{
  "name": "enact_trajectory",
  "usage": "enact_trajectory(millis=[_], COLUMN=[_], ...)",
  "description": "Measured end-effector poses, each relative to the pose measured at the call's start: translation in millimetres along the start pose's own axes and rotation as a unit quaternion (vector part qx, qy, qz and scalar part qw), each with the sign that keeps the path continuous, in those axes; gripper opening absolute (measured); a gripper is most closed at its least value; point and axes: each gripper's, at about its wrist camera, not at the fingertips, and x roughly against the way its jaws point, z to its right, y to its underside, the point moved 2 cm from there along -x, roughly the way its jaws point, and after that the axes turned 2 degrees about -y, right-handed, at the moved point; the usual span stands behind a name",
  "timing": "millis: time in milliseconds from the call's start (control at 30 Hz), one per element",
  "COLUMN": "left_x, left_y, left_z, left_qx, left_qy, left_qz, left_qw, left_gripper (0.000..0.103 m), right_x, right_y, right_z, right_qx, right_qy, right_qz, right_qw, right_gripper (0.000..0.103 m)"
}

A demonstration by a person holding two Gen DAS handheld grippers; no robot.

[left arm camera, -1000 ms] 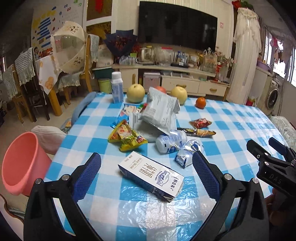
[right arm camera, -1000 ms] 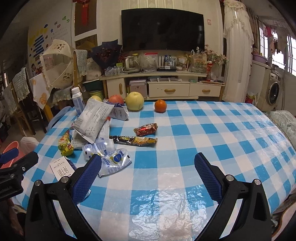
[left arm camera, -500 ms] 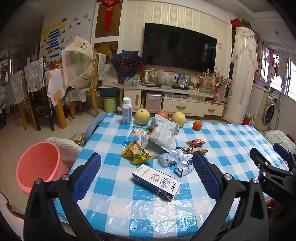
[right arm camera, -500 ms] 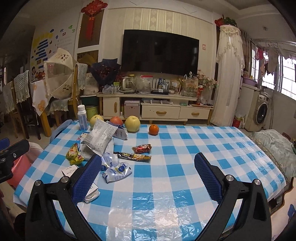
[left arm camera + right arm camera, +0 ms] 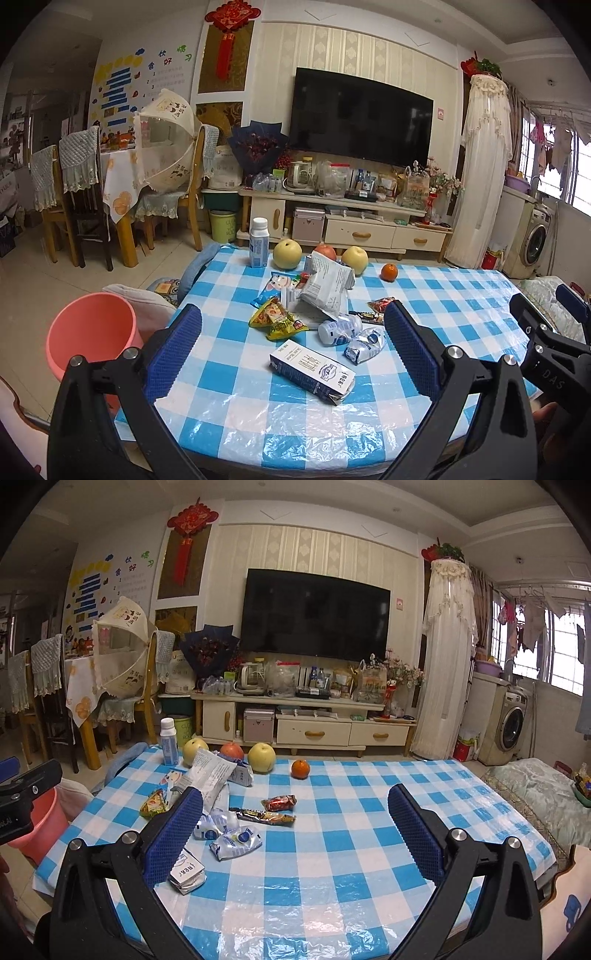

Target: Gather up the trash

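Trash lies on the blue-checked table point(image 5: 461, 295): a white milk carton point(image 5: 312, 371), a crushed small bottle point(image 5: 340, 328), a blue-white pouch point(image 5: 364, 345), yellow snack wrappers point(image 5: 277, 319), a large white bag point(image 5: 327, 290), a red wrapper point(image 5: 279, 802) and a dark bar wrapper point(image 5: 266, 816). A pink bin point(image 5: 90, 334) stands on the floor left of the table. My left gripper point(image 5: 293, 350) is open and empty, back from the table's near edge. My right gripper point(image 5: 295, 829) is open and empty, to the right of the left one.
Two pears point(image 5: 286, 254), an apple point(image 5: 325, 253), an orange point(image 5: 388, 272) and an upright bottle point(image 5: 258, 247) stand at the table's far side. A TV cabinet point(image 5: 332, 221) stands behind. Chairs point(image 5: 77, 206) stand at the left. A washing machine point(image 5: 508, 727) is at the right.
Both grippers have drawn back and up from the table, so more of the room and the table's near edge show. Both stayed open. Nothing on the table moved.
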Motion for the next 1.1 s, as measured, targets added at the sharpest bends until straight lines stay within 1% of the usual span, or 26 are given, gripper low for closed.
enact_trajectory(millis=[267,600,767,867,1100], left_x=[14,15,5,-5,-24], left_y=[-4,-1,4,10,29], left_z=[-2,-5,0,4,8], left_qx=[0.01,0.015,0.008,-0.004,-0.002], left_qy=[0.001,-0.011,-0.013,-0.018,-0.025], left_qz=[0.015,0.019,0.006,-0.011,-0.037], left_qw=[0.9998,0.9996,0.9999,0.9998,0.999], left_gripper=[0.1,0.1,0.1,0.1,0.1], right_x=[19,22,18,10,-9], right_y=[-8,-8,-5,0,12], right_z=[3,4,5,6,9], right_qx=[-0.007,-0.007,-0.008,-0.01,-0.013], right_qy=[0.009,0.008,0.01,0.008,0.01], right_qz=[0.022,0.025,0.018,0.011,0.004], right_qw=[1.0,1.0,1.0,1.0,1.0], right_gripper=[0.099,0.099,0.099,0.099,0.099])
